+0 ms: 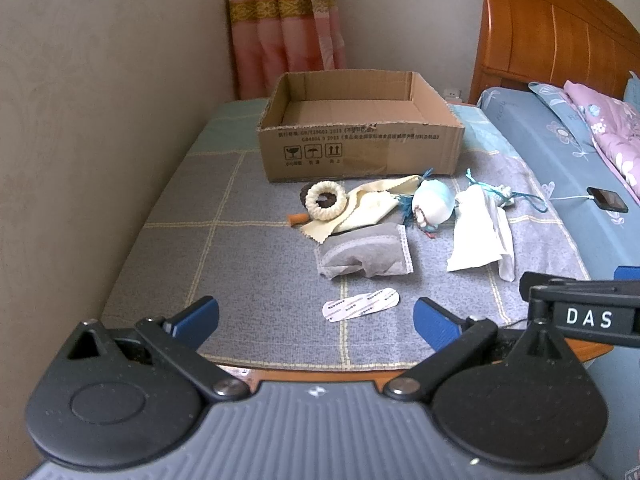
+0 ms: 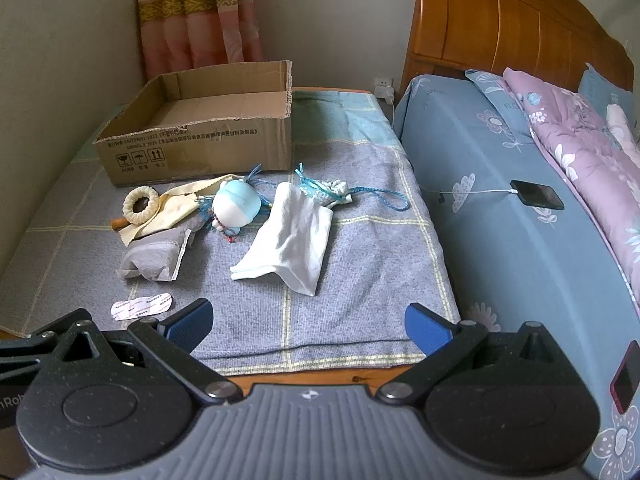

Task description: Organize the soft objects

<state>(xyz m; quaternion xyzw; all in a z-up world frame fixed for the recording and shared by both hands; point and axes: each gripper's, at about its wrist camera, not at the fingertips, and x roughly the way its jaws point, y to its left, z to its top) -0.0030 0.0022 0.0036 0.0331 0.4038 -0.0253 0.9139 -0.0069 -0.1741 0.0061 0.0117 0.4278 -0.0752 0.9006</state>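
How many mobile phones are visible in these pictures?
2. A black phone lies charging on the blue bedsheet; a red-edged phone sits at the right-wrist view's right edge, partly cut off.

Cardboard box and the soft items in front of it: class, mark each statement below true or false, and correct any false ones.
1. The cardboard box already holds soft items. False: its visible interior is empty.
2. Both the left gripper and the right gripper are open. True.
3. The white cloth lies inside the box. False: it lies on the blanket.
4. The cream ring lies in front of the box. True.
5. A phone rests on the bed. True.
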